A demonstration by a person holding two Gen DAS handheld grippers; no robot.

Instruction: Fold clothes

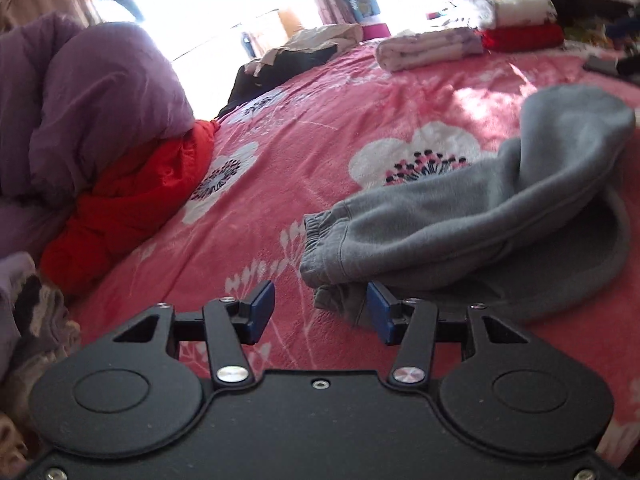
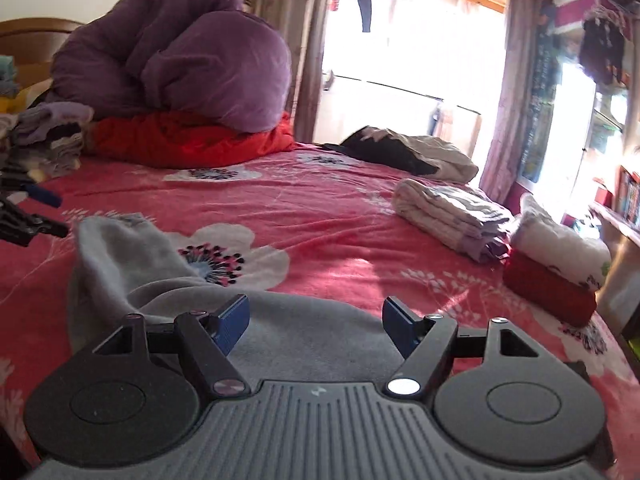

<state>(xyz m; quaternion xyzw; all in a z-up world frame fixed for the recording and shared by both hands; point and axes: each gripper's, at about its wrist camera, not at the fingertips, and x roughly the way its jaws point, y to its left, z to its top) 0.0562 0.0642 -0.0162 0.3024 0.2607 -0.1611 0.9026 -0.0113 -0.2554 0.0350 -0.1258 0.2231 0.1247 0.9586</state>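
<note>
Grey sweatpants (image 1: 492, 216) lie rumpled on the pink flowered bedspread (image 1: 320, 128). In the left wrist view the elastic cuff (image 1: 320, 240) lies just ahead of my left gripper (image 1: 320, 308), which is open and empty, its right finger beside the cloth. In the right wrist view the grey sweatpants (image 2: 200, 280) spread under and ahead of my right gripper (image 2: 316, 320), which is open and empty above the cloth. The left gripper (image 2: 40, 208) shows at the left edge of that view.
A purple duvet (image 2: 180, 52) sits on a red garment (image 2: 188, 140) at the bed's head. Folded clothes (image 2: 452, 212) and a white-and-red stack (image 2: 556, 264) lie at the right. A black and cream heap (image 2: 400, 152) lies by the window. A grey-purple clothes pile (image 2: 52, 136) lies at the left.
</note>
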